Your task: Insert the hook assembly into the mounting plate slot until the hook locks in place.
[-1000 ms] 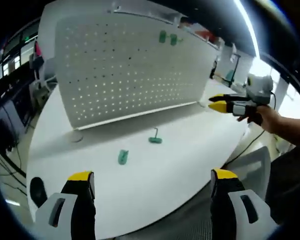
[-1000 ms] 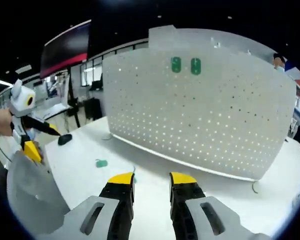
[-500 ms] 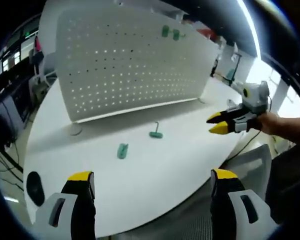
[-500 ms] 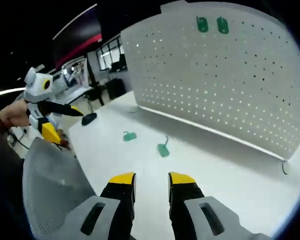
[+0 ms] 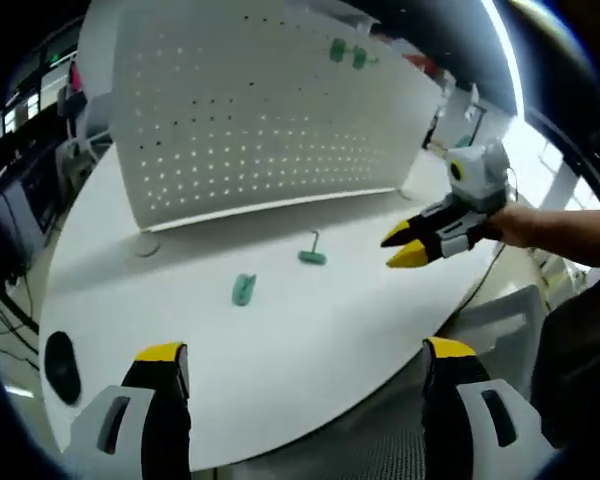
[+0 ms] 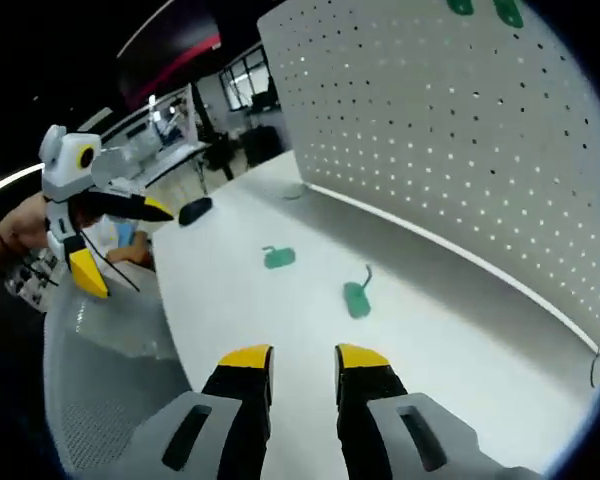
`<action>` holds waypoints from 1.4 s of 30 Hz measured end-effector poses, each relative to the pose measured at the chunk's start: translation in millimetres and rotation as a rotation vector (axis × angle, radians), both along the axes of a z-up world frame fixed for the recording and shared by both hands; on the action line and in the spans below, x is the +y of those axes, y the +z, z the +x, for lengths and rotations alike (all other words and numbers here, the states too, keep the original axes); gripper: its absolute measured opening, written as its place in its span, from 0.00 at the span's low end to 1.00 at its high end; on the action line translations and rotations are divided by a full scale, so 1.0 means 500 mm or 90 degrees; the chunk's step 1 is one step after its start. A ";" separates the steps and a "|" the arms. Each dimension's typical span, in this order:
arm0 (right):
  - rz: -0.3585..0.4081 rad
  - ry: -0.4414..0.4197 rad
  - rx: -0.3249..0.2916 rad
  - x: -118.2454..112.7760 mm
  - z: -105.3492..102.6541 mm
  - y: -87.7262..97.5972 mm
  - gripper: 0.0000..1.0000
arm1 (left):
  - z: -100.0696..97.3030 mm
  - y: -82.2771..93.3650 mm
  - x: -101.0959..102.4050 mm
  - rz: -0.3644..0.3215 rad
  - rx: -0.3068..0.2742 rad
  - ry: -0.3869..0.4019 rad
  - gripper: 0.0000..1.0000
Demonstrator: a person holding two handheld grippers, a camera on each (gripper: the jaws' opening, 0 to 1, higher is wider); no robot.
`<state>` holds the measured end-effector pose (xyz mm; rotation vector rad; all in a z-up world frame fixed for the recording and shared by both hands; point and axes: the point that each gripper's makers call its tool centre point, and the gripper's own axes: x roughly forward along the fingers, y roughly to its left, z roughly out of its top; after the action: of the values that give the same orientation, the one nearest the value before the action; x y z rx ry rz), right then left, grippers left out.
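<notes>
A white pegboard (image 5: 250,110) (image 6: 460,140) stands upright on the white table (image 5: 310,330) and carries two green plates (image 5: 346,53) (image 6: 483,8) near its top edge. On the table lie a green hook assembly (image 5: 312,256) (image 6: 356,297) with its rod sticking up and a flat green plate (image 5: 243,289) (image 6: 279,258). My left gripper (image 5: 305,350) (image 6: 120,242) stands wide open, back from the table edge, holding nothing. A hand holds my right gripper (image 5: 404,245) (image 6: 302,358) above the table just right of the hook assembly, its jaws a narrow gap apart with nothing between.
A black mouse-shaped object (image 5: 58,362) (image 6: 194,210) lies near the table's left edge. A grey mesh chair (image 6: 100,400) (image 5: 500,320) sits at the near edge. Thin cable loops (image 5: 145,245) (image 6: 592,370) lie at the pegboard's ends. Desks and screens stand behind.
My right gripper has come down and in over the table toward the green hook assembly. The left gripper has stayed almost in place, still wide open.
</notes>
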<state>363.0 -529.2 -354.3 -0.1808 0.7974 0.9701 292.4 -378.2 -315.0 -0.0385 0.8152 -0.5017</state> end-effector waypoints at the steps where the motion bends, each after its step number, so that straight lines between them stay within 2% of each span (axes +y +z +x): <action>1: -0.004 0.005 0.006 0.005 0.007 -0.007 0.22 | 0.001 0.000 0.002 0.001 0.000 0.003 1.00; 4: -0.024 0.022 0.036 0.015 0.016 -0.031 0.19 | 0.003 -0.001 0.006 -0.002 0.000 0.009 1.00; 10: -0.046 0.036 0.050 0.034 0.059 -0.056 0.19 | 0.004 -0.007 0.011 -0.002 0.008 0.008 1.00; 18: -0.069 0.025 0.071 0.040 0.110 -0.091 0.19 | 0.011 -0.010 0.025 -0.002 0.015 0.015 1.00; 25: -0.092 0.032 0.074 0.056 0.151 -0.110 0.19 | 0.017 -0.014 0.035 -0.001 0.020 0.020 1.00; 34: -0.096 0.027 0.093 0.073 0.169 -0.134 0.18 | 0.018 -0.025 0.043 -0.002 0.032 0.024 0.99; 42: -0.106 0.032 0.090 0.071 0.184 -0.135 0.10 | 0.020 -0.031 0.035 -0.005 0.038 0.017 0.99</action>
<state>454.8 -493.5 -422.0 -0.2793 1.0080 0.9717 302.6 -360.9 -330.4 -0.0714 0.8697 -0.4806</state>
